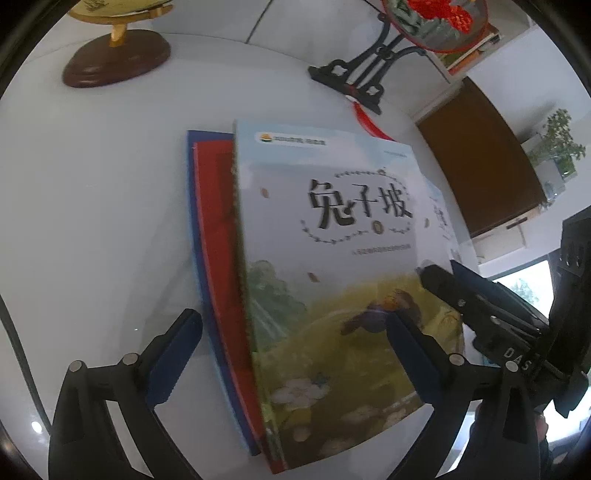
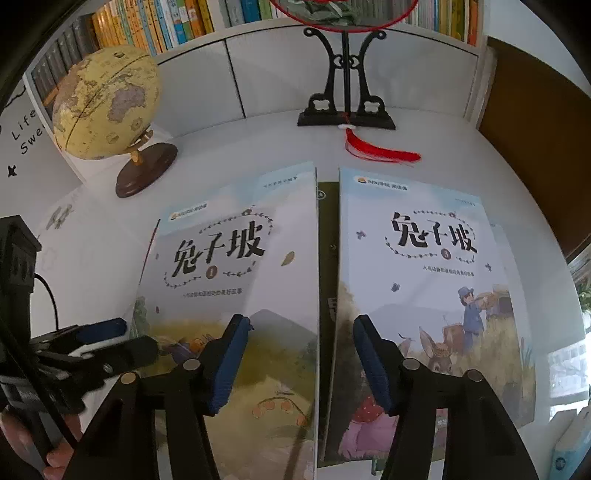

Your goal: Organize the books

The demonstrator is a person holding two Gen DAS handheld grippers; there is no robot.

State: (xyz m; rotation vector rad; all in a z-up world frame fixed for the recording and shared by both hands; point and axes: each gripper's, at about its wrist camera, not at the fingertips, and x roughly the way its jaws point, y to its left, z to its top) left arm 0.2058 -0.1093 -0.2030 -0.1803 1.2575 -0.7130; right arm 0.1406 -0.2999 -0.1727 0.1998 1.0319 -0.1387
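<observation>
A pale picture book numbered 1 (image 1: 332,258) (image 2: 236,295) lies on a red and blue book (image 1: 218,258) on the white table. A matching book numbered 3 (image 2: 436,295) lies to its right on a dark book (image 2: 327,258). My left gripper (image 1: 291,343) is open, its fingers (image 1: 173,354) straddling the left stack's near edge. My right gripper (image 2: 301,354) is open above the gap between the two stacks; it also shows in the left wrist view (image 1: 443,280). The left gripper shows in the right wrist view (image 2: 110,336) at book 1's left edge.
A globe (image 2: 107,107) on a brown base (image 1: 118,59) stands at the back left. A black fan stand (image 2: 347,99) (image 1: 362,70) with a red tassel (image 2: 376,151) stands at the back. A full bookshelf (image 2: 147,22) runs behind. A brown board (image 2: 532,147) is on the right.
</observation>
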